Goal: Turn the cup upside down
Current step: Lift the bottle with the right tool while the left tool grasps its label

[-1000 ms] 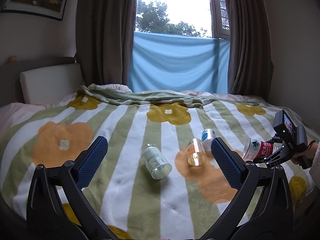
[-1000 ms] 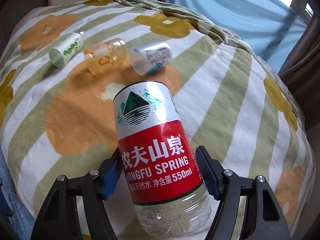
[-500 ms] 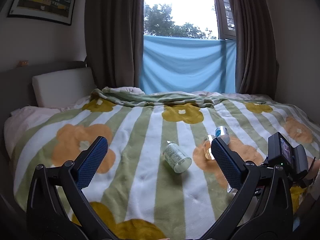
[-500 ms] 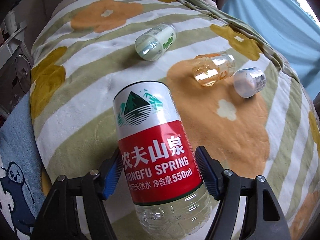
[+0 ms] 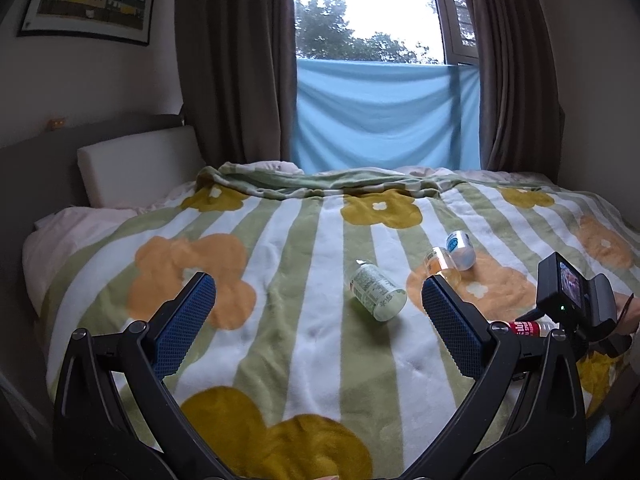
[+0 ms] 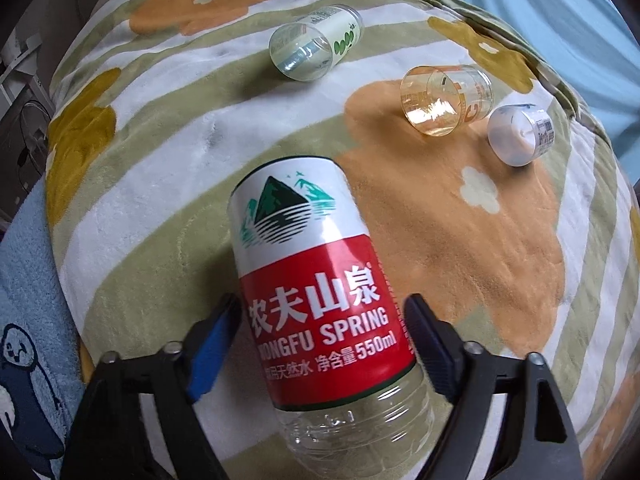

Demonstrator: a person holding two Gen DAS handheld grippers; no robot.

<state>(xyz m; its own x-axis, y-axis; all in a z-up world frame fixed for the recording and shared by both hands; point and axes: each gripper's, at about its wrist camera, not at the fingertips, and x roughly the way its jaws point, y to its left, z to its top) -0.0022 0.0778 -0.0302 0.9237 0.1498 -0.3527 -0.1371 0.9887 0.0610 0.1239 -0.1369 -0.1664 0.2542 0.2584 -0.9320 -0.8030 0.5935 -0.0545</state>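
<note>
My right gripper is shut on a red-and-white labelled cup cut from a water bottle and holds it above the blanket, tilted away from me. Three more cut-bottle cups lie on their sides: a green-labelled one, an orange-tinted one and a white-and-blue one. My left gripper is open and empty above the bed's near part. The right gripper and its red cup show at the right in the left wrist view.
A striped flower blanket covers the bed. A white pillow lies at the back left, with curtains and a blue cloth at the window behind. A blue penguin towel hangs at the bed's edge.
My right gripper has swung with the red cup, so the three lying cups now sit farther ahead. My left gripper has pulled back and turned left; the cups now appear smaller and to the right.
</note>
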